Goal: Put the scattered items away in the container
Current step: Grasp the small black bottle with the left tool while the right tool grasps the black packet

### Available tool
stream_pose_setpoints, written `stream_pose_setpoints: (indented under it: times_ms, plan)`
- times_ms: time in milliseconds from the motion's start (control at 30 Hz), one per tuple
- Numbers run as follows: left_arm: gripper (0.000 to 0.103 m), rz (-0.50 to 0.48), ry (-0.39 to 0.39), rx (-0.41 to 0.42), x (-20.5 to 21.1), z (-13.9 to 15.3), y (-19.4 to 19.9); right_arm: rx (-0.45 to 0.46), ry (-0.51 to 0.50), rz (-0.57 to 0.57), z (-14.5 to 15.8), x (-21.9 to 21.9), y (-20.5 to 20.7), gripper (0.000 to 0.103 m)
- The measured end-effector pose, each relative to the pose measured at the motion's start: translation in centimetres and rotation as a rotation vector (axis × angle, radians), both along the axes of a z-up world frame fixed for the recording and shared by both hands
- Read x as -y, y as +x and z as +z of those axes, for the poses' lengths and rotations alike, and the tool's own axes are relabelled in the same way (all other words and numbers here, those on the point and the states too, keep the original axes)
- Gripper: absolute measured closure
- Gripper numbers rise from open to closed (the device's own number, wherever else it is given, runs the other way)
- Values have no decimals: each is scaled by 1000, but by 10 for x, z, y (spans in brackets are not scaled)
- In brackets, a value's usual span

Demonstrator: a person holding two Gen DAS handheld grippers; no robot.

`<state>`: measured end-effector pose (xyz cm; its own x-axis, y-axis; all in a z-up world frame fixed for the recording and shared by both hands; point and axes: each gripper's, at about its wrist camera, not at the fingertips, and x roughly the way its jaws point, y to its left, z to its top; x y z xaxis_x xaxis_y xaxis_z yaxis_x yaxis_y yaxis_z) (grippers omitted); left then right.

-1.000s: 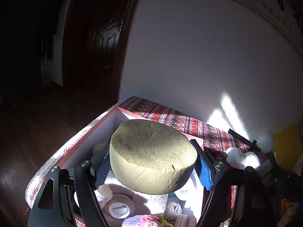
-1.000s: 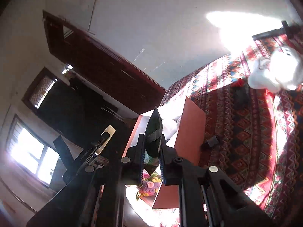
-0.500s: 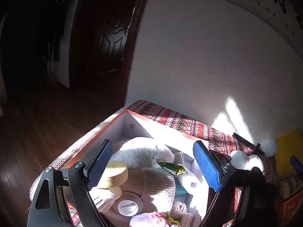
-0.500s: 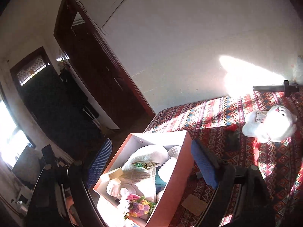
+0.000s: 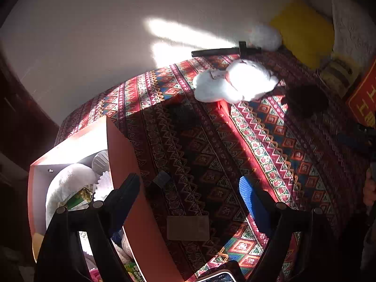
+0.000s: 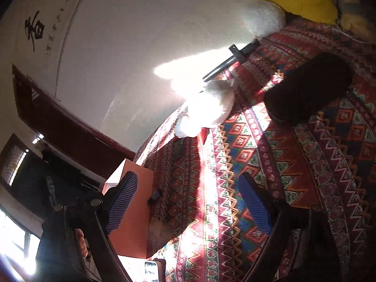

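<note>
Both grippers are seen with jaws spread wide and nothing between the pads: the left gripper (image 5: 188, 188) is held over the patterned cloth (image 5: 270, 141) just right of the box, and the right gripper (image 6: 190, 199) is held over the same cloth further along; the jaws of both have just been opening. An orange box (image 5: 131, 188) with a white interior is seen at the lower left of the left wrist view, its near wall lying under the left jaw. Inside it, a large white plush item (image 5: 63, 185), a green-and-gold wrapper (image 5: 78, 198), white pleated paper cups (image 5: 103, 183) and a round white ribbed piece (image 5: 99, 161) are noted; deeper contents are too shadowed to identify. Still outside the box, a white plush toy (image 5: 235, 83) is seen in bright sun well away from it, a dark fuzzy item (image 5: 305, 101) near that toy, a flat brown card (image 5: 188, 228) just beside the box wall, and a small dark clip-like object (image 5: 161, 179) close to the same wall. A black rod (image 5: 223, 51) with a crosspiece is seen lying along the cloth's far edge against the white wall (image 5: 94, 35), with a yellow cushion (image 5: 303, 30) and a white fluffy ball (image 5: 265, 37) at the far corner. Open cloth is recorded between the box wall and the white toy. A phone (image 5: 218, 277) is partly seen at the bottom edge.
</note>
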<state>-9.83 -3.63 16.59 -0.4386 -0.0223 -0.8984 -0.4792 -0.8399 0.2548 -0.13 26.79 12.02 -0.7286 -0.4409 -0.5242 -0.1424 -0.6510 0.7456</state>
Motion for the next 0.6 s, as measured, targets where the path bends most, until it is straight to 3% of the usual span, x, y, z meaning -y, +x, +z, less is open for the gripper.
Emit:
stream_pose_setpoints:
  times_ms: [100,200,333,400,533,600]
  plan:
    - [16,-111,-354,108,-24,-50,-30,67,-117,15,-26,-28,-20,15]
    - [16,-193,-506,216,-27,-84,-49,41,-124,17,-16,-42,-24,15]
    - [16,-194,-547,326,-17,-120,-74,10,-151,26,-7,-50,-25,15]
    - [16,-143,-555,370,-7,-137,-90,28,-170,28,-12,-52,-26,15]
    - [17,-95,-501,455,8,-158,-104,78,-211,20,-29,-54,-29,15]
    - [24,-93,-463,490,12,-157,-108,90,-209,12,-32,-55,-31,15]
